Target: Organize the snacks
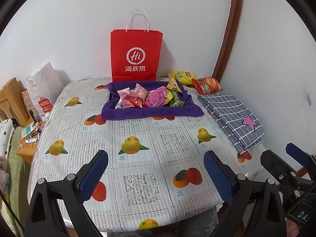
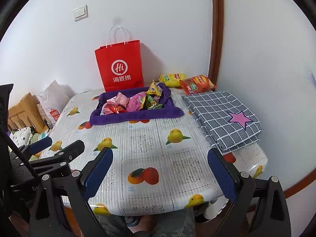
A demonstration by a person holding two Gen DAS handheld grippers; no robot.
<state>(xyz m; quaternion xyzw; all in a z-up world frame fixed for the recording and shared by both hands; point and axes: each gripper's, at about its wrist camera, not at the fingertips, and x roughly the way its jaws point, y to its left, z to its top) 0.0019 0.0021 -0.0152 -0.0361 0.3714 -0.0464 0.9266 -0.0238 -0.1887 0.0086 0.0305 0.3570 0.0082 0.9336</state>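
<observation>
Both grippers hang over the near table edge, and you've got nothing in either one. Your left gripper (image 1: 156, 175) has its jaws spread wide, blue pads facing each other across bare tablecloth (image 1: 138, 138); your right gripper (image 2: 160, 174) is just as wide and just as empty. That looks like a ready stance, pulled back so you can see everything.

Up at twelve o'clock sits the purple tray (image 1: 152, 113), already heaped with small snacks (image 1: 156, 98), pink, red and green packets jumbled together. Behind it, the red bag (image 1: 136, 55) stands against the wall.

At one o'clock, two bigger packs lie outside the tray by the wall: the yellow pack (image 1: 183, 77) and the orange pack (image 1: 207, 86), touching each other. I'd say those are your leftovers. The checked cloth (image 1: 233, 118) lies folded at two o'clock, just beside the orange pack, out of the way.
</observation>
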